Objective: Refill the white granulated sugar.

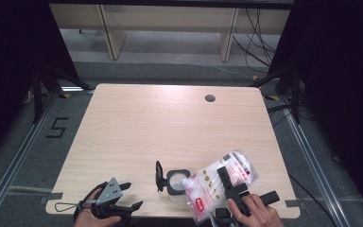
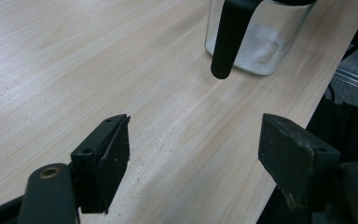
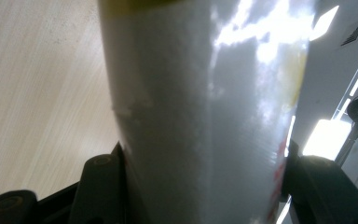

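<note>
Step in hand, as I read it: pouring. Right gripper [image 1: 228, 185] is clamped on the plastic bag [image 1: 220, 182] of white granules, jaws pressing both sides (right gripper view has the bag wedged between them). Bag is tilted, lower end aimed at the mouth of the glass jar [image 1: 177, 182], which sits near the tabletop's [image 1: 170, 127] front edge, at about 9 o'clock from the bag. Jar's hinged black lid [image 1: 159, 176] stands open on its 9 o'clock side. Thin layer of white stuff on the jar bottom in the left gripper view [image 2: 256, 44], so likely early in the fill.

Left gripper [image 1: 123, 196] rests low at 8 o'clock from the jar, well apart, jaws wide, holding nothing.

Next move calls for: keep the bag's opening over the jar mouth, raise the far end gradually (can't tell whether the opening sits inside the rim). Spill risk at the rim; the left gripper could steady the jar.
</note>
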Demonstrator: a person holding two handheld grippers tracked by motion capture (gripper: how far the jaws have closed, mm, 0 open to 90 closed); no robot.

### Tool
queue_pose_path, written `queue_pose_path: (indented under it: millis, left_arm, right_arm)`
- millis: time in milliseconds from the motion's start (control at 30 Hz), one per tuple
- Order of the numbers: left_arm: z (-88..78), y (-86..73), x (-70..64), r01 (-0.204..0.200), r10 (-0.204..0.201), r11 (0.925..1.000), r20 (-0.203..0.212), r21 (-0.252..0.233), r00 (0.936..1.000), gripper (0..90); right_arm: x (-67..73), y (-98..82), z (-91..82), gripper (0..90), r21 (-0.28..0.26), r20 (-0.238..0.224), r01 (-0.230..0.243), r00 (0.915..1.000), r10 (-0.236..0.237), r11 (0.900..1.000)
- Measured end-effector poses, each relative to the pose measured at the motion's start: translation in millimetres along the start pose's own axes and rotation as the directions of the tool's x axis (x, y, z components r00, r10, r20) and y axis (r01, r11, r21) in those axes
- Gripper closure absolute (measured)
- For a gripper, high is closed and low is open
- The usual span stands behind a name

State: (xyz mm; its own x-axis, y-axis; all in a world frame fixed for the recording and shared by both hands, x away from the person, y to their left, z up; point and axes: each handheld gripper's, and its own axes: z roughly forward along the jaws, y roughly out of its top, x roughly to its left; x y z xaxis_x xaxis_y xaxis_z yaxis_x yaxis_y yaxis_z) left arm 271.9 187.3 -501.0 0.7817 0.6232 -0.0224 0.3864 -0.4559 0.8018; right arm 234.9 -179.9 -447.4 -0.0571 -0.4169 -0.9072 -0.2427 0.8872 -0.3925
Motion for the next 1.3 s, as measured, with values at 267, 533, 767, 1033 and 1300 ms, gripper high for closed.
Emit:
queue_pose_path:
  millis: [267, 533, 767, 1033, 1300]
  left_arm:
    - [0.3, 0.1, 0.6, -0.013, 0.014, 0.9997, 0.004, -0.018, 0.9999, 24.4]
    - [1.3, -0.1, -0.4, 0.002, -0.002, 0.9995, 0.007, -0.032, 1.0000, 24.4]
    - [0.4, -0.5, -1.3, 0.015, -0.015, 0.9998, 0.001, -0.015, 0.9999, 24.4]
    - [0.2, -0.4, -1.2, 0.014, -0.014, 0.9998, 0.002, -0.017, 0.9999, 24.4]
    - [0.3, -0.4, -1.3, 0.015, -0.015, 0.9998, 0.001, -0.017, 0.9999, 24.4]
  right_arm:
    - [-1.1, -0.2, -0.3, 47.8, 0.007, 0.000, -0.005, 1.0000, 0.005, 1.000]
    - [-1.5, 0.0, -0.7, 47.9, 0.004, 0.000, -0.010, 0.9999, 0.010, 1.000]
    - [-0.4, 0.4, -0.7, 47.9, 0.002, -0.001, -0.016, 0.9999, 0.016, 1.000]
    - [-1.8, 4.4, -0.8, 47.9, -0.013, 0.001, -0.003, 1.0000, 0.003, 1.000]
    - [-1.8, 1.9, -1.6, 48.0, -0.001, 0.000, -0.010, 1.0000, 0.010, 1.000]
